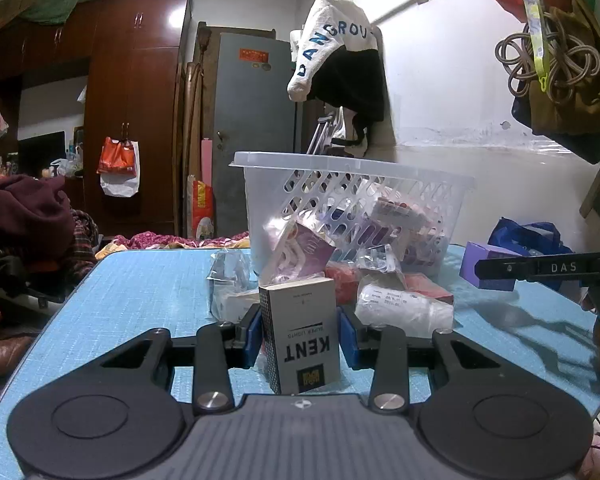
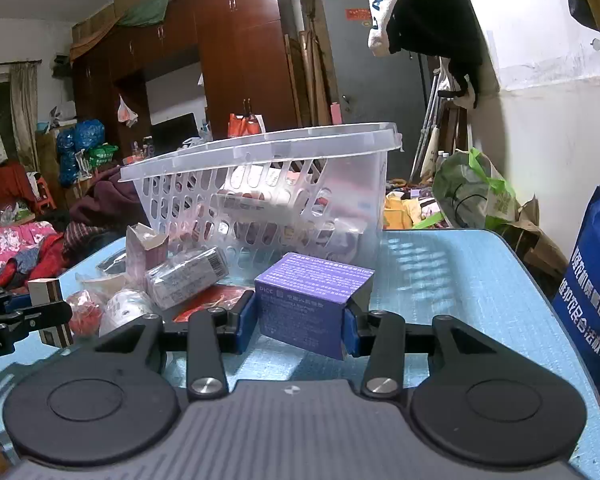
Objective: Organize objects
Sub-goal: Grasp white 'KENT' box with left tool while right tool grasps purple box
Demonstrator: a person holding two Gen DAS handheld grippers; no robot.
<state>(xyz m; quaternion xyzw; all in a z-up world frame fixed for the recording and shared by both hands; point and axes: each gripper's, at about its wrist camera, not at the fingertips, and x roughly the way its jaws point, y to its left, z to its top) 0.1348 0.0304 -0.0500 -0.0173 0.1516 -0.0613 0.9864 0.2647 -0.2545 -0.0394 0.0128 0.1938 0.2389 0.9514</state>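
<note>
My left gripper [image 1: 300, 334] is shut on a grey KENT cigarette pack [image 1: 300, 332], held upright just above the blue table [image 1: 140, 288]. My right gripper [image 2: 300, 324] is shut on a purple box [image 2: 312, 300], also low over the table; the box shows at the right in the left wrist view [image 1: 488, 264]. A clear plastic basket [image 1: 352, 172] with several packets inside stands behind the pack, and it also shows in the right wrist view [image 2: 260, 148]. Loose packets [image 1: 400, 304] lie in front of it.
Wrapped packets and a red pouch [image 2: 216, 300] lie left of the purple box. A blue bag [image 2: 596, 292] stands at the table's right edge. Clothes pile up at left [image 1: 24, 216]. A wardrobe [image 1: 140, 100], door and hanging jacket [image 1: 340, 60] are behind.
</note>
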